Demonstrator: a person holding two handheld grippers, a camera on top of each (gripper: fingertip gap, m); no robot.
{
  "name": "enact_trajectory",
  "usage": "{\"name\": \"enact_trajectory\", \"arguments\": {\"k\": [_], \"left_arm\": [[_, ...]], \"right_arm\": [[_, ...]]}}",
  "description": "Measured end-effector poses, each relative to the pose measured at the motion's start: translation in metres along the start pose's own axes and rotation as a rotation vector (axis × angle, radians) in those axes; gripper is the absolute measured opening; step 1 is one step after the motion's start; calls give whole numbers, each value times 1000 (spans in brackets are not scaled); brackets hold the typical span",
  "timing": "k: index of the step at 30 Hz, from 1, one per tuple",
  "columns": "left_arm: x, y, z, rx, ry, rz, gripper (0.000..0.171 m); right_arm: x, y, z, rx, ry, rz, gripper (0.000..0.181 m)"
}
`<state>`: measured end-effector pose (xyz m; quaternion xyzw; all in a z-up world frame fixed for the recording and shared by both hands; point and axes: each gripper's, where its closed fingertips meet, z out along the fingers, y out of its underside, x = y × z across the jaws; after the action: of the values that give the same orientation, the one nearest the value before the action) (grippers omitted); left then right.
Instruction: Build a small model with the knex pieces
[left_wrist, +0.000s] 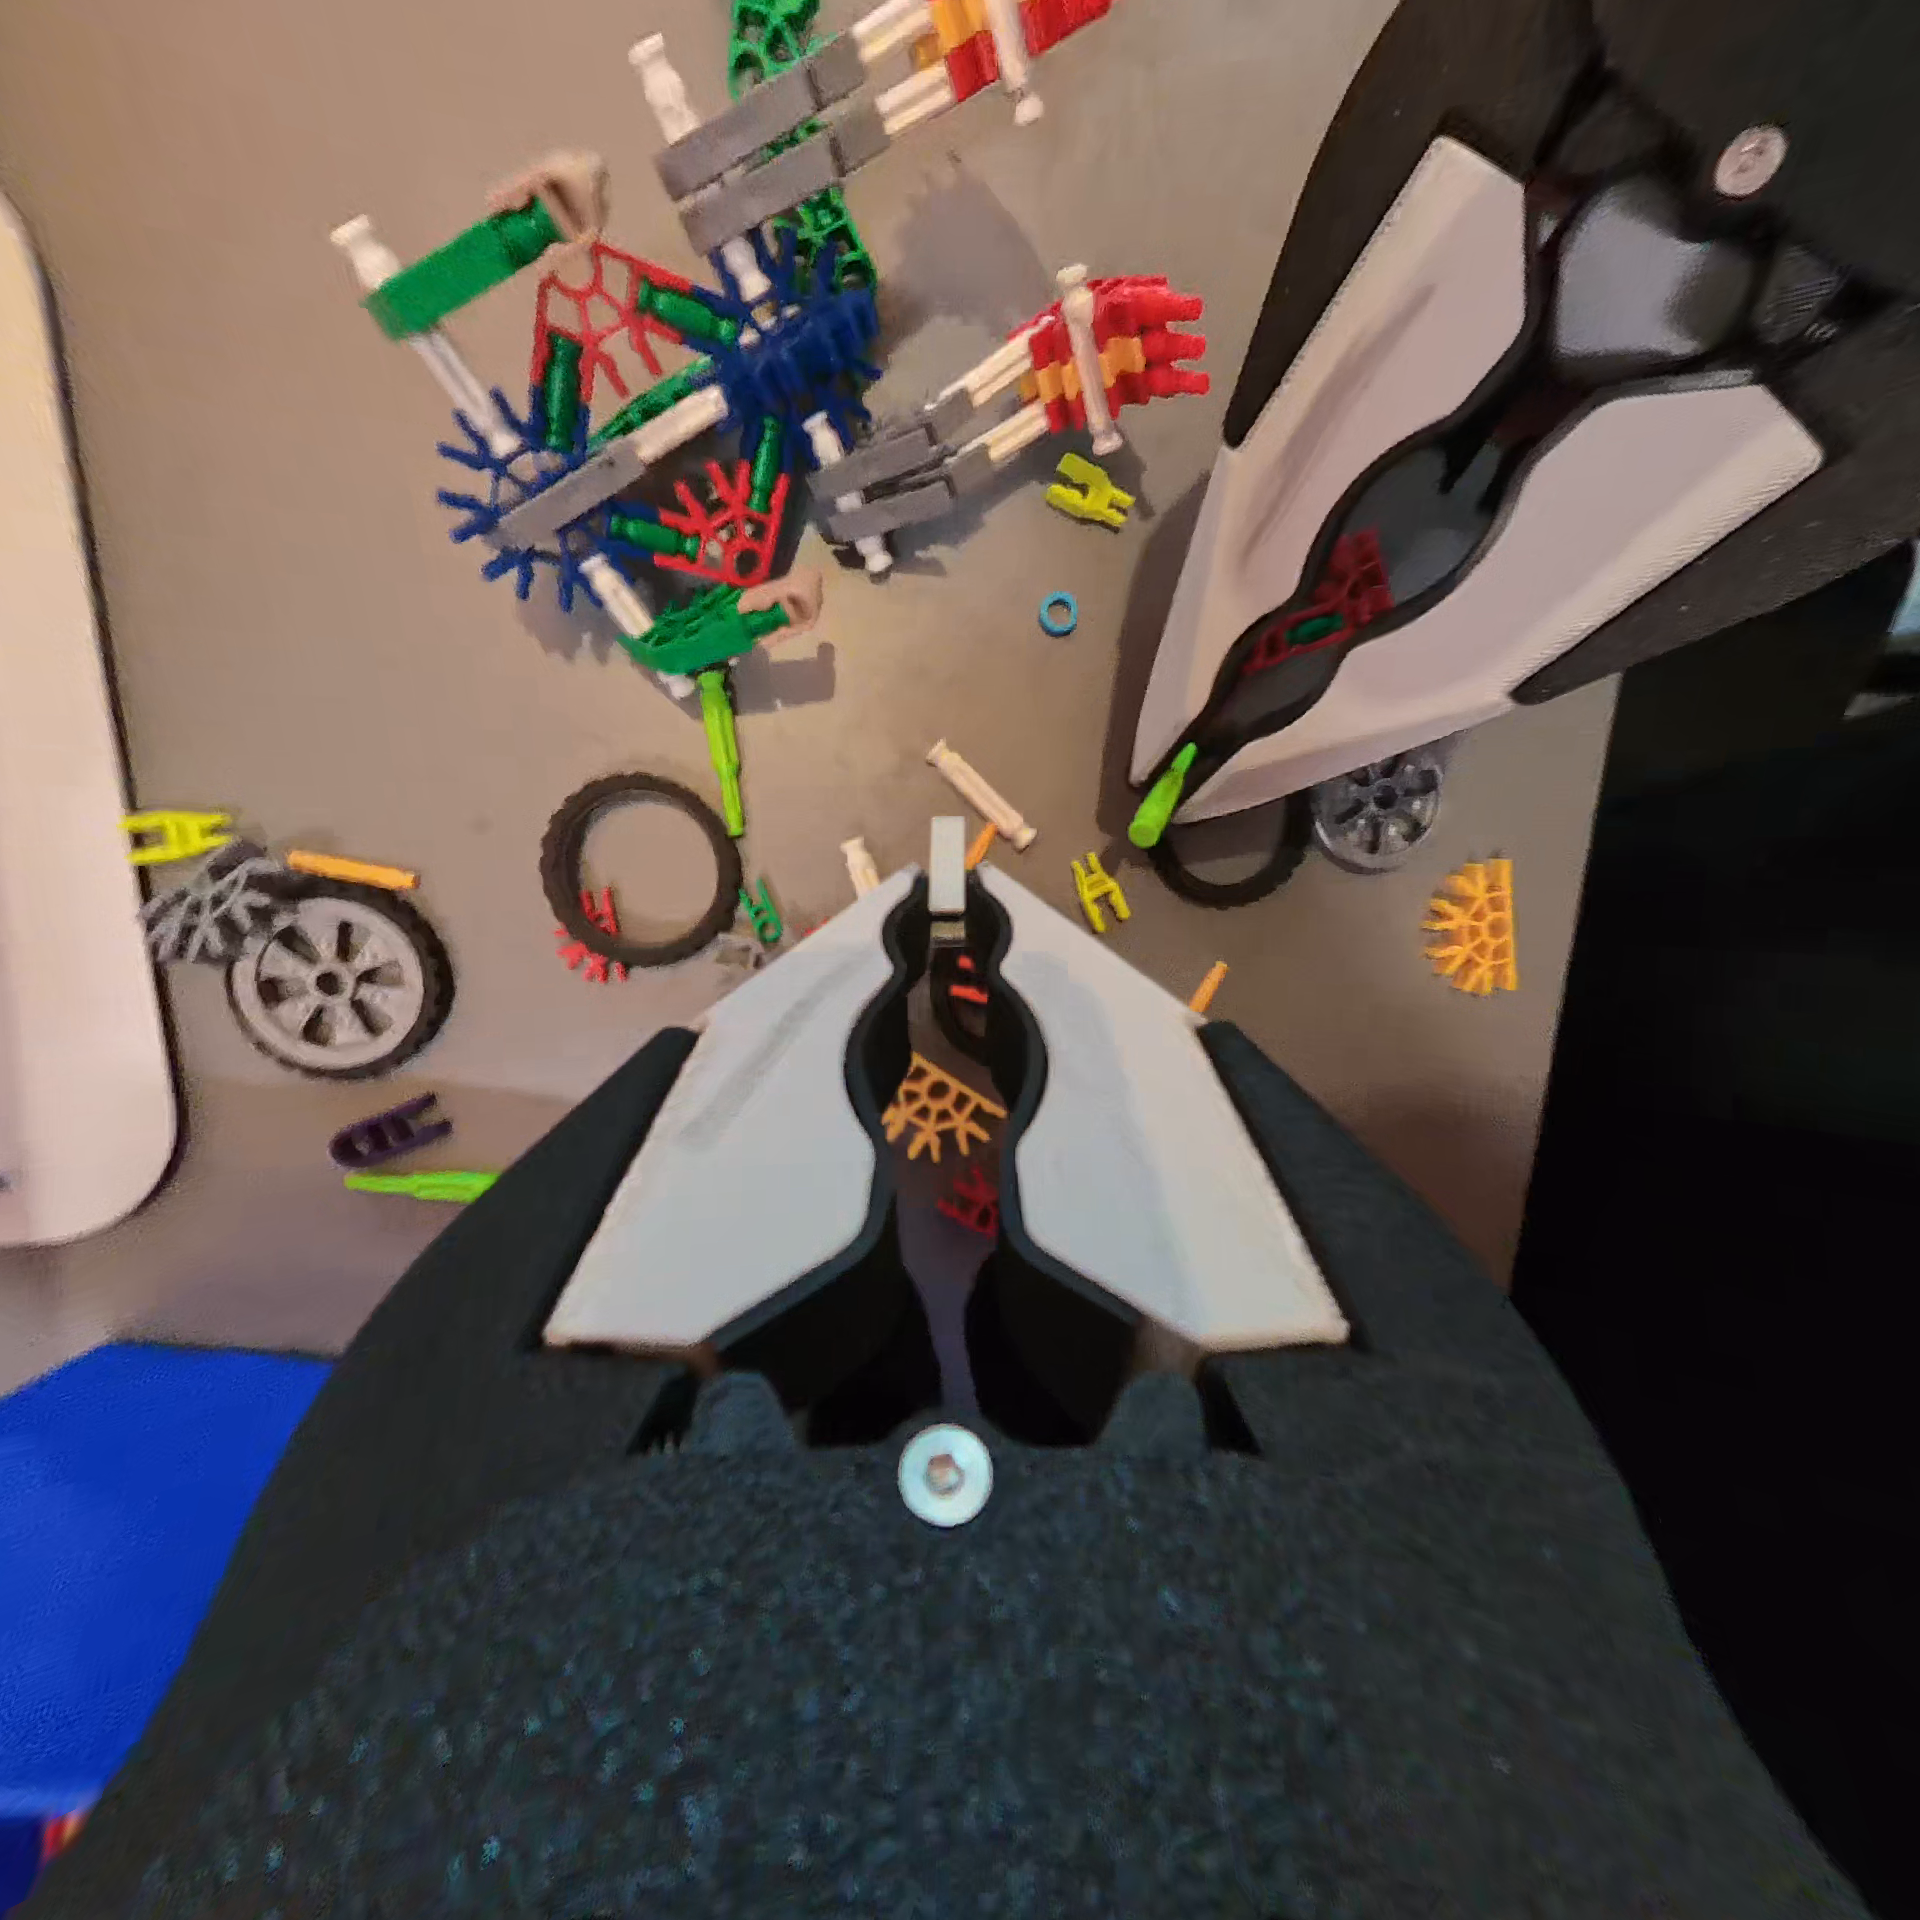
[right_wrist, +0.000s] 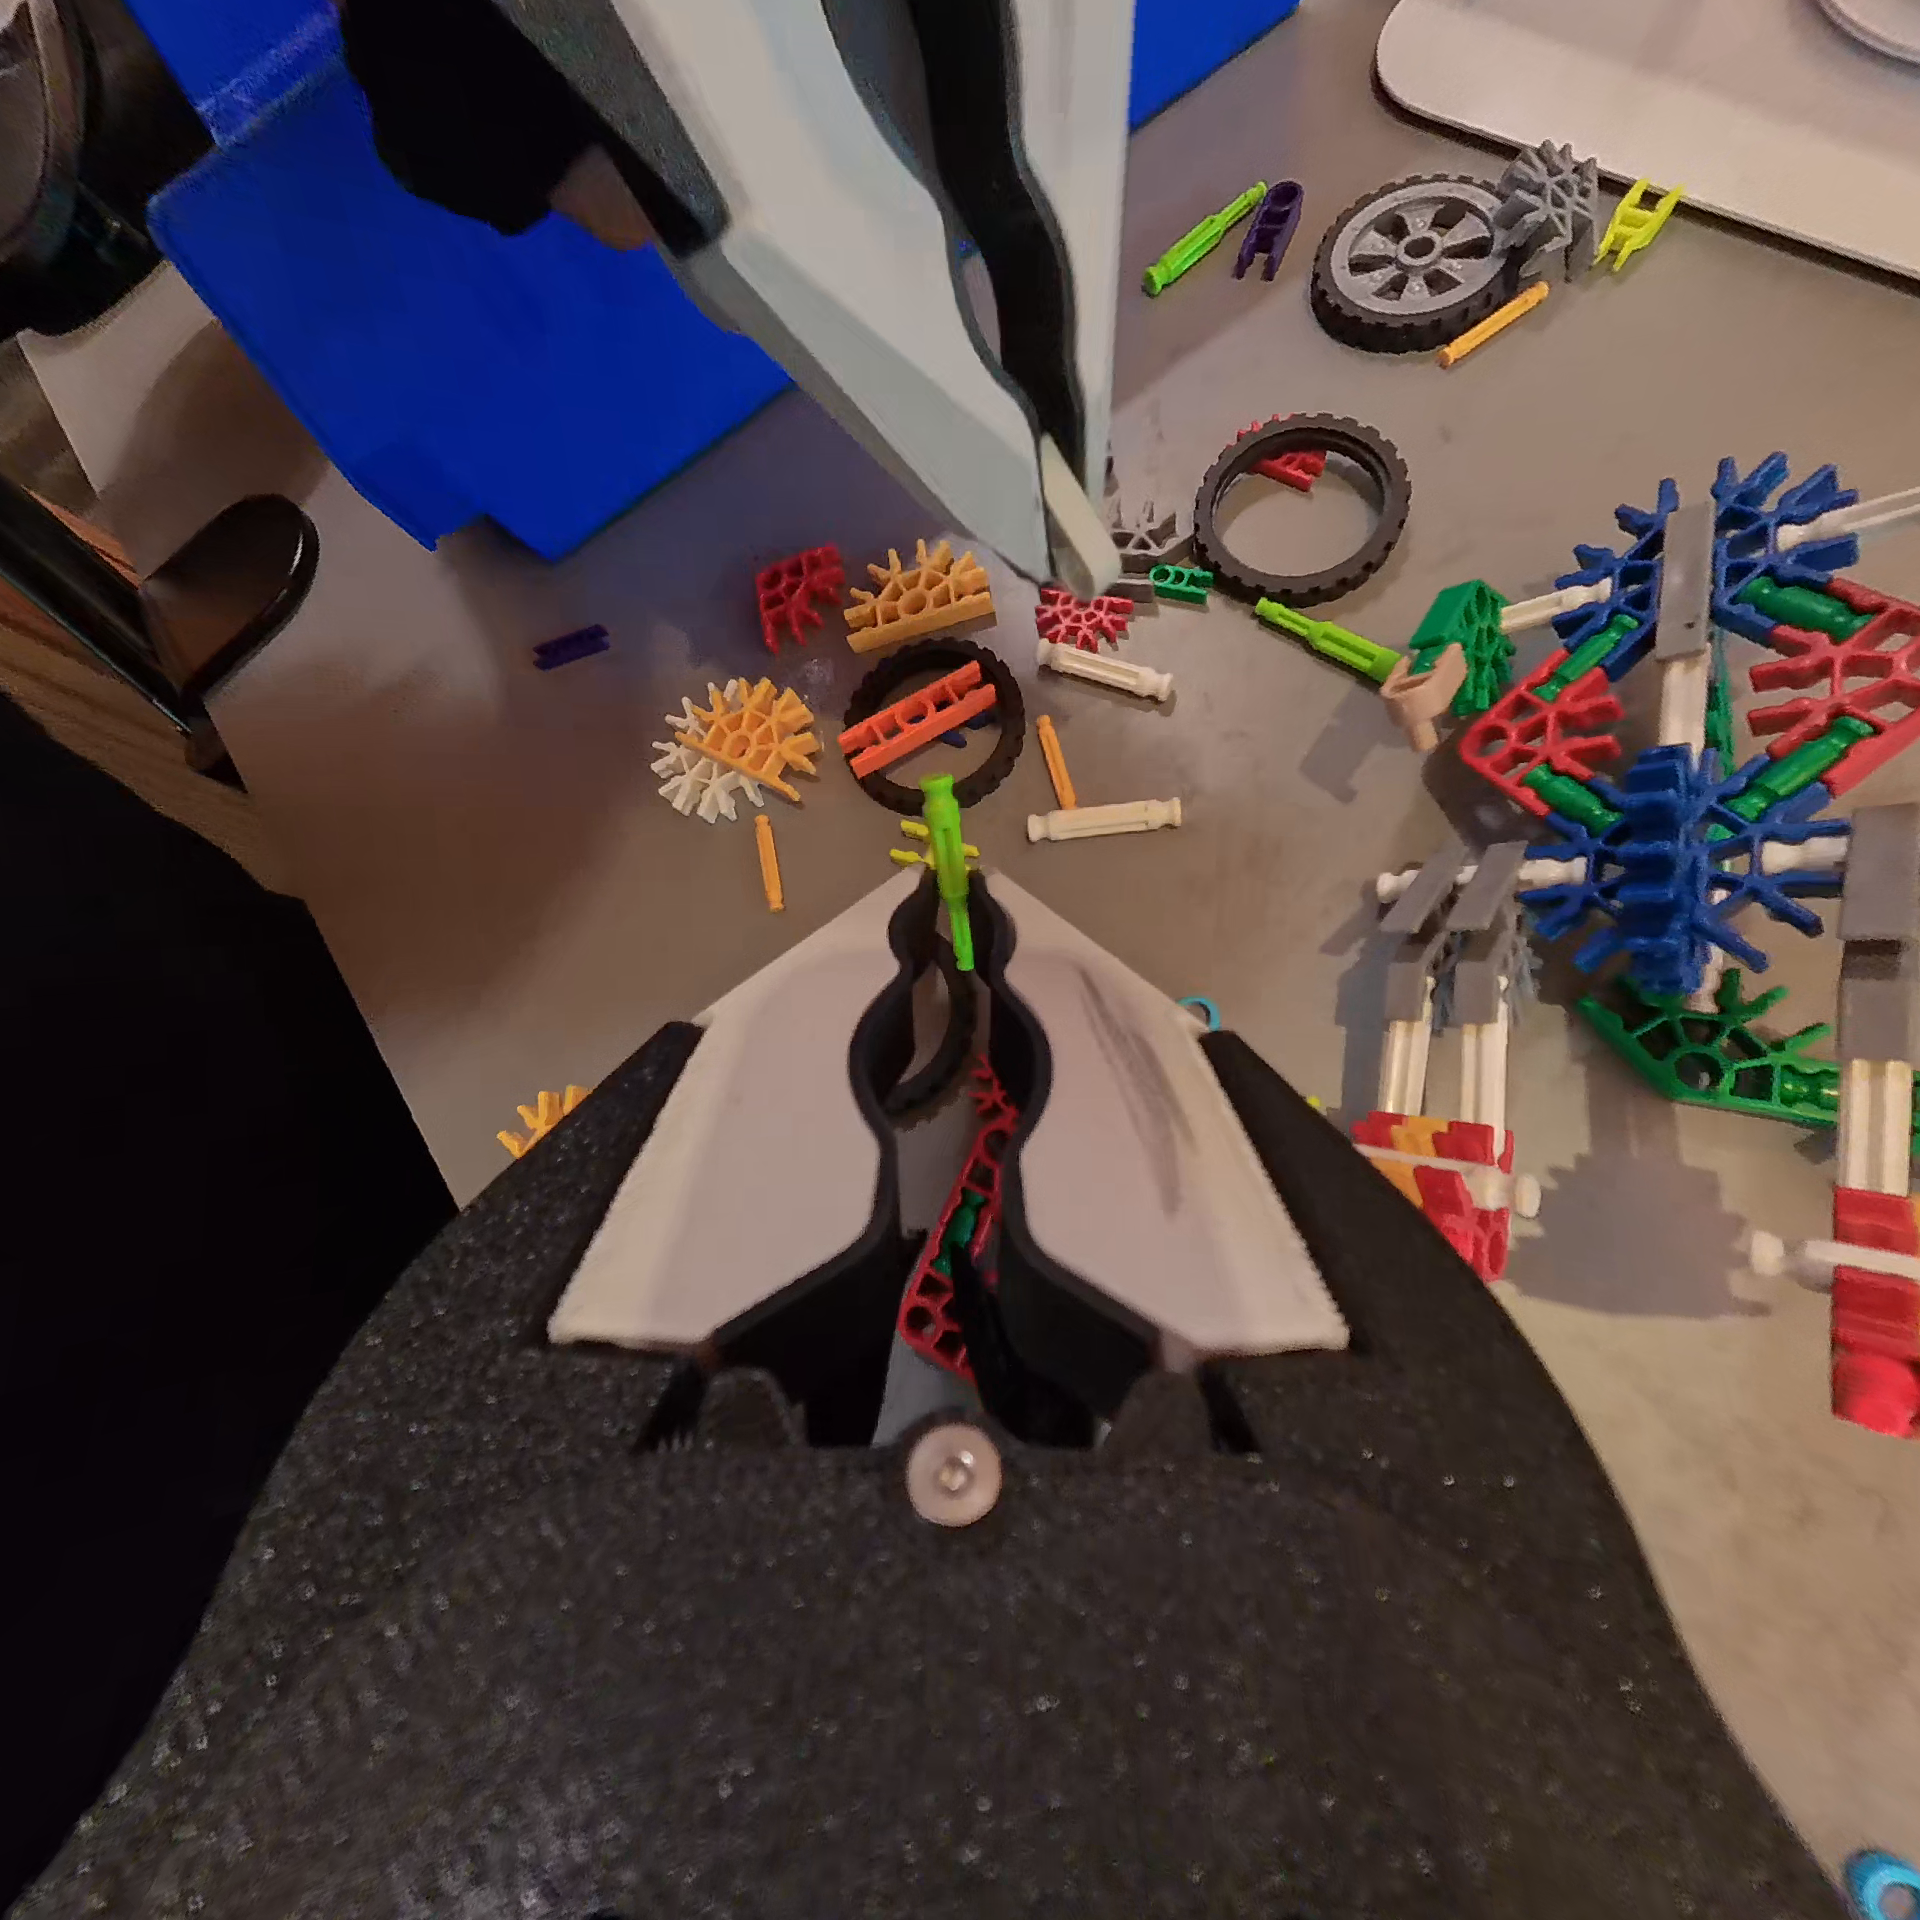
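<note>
Left edge: a white board (left_wrist: 62, 727) lay on the grey table (left_wrist: 260, 520), with a blue bin (left_wrist: 104, 1507) nearer me. Beside the board sat a yellow-green clip connector (left_wrist: 177, 831), a grey spoked wheel in its tyre (left_wrist: 332, 977) and a purple connector (left_wrist: 390, 1127). Further right, an empty black tyre ring (left_wrist: 639, 868).

Centre, far side: the built rod-and-connector model (left_wrist: 675, 395), with blue, red and green snowflake connectors, white rods and grey flat links. It was well apart from both claws.

Left gripper (left_wrist: 948, 896): jaws nearly together, pinching a small pale grey flat piece (left_wrist: 948, 857) at the very tips, so that it stuck out forward. The right wrist view showed it just above a red connector (right_wrist: 1083, 615), though I could not tell whether they touched. I judged the piece light, stiff and smooth, so with so little of it held it could twist or slip.

Right gripper (right_wrist: 951, 883): jaws closed down on a lime green rod (right_wrist: 943, 821). It was held near its rear half, with the head poking out over an orange connector inside a black tyre (right_wrist: 930, 722). I judged the rod rigid, featherweight plastic. The ribbed shank seemed the better place to hold it, since the round head would roll.

Far right: an orange fan connector (left_wrist: 1475, 925) lay loose near the table edge.
</note>
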<state>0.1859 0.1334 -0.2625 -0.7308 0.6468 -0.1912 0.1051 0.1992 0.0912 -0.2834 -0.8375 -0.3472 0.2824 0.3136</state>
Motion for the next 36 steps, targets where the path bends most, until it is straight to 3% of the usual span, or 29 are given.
{"name": "enact_trajectory", "arguments": {"k": [8, 10, 14, 25, 36], "left_arm": [[17, 14, 38, -200, 197, 55, 5], [12, 20, 45, -229, 187, 54, 5], [2, 17, 38, -206, 143, 56, 16], [-15, 9, -26, 12, -5, -15, 16], [-26, 33, -57, 118, -94, -106, 17]], "right_arm": [[4, 1, 0, 4, 22, 12, 6], [5, 2, -1, 1, 26, 13, 6], [6, 4, -2, -2, 36, 23, 6], [16, 8, 7, -51, 79, 16, 6], [28, -7, 15, -73, 126, -32, 19]]}}
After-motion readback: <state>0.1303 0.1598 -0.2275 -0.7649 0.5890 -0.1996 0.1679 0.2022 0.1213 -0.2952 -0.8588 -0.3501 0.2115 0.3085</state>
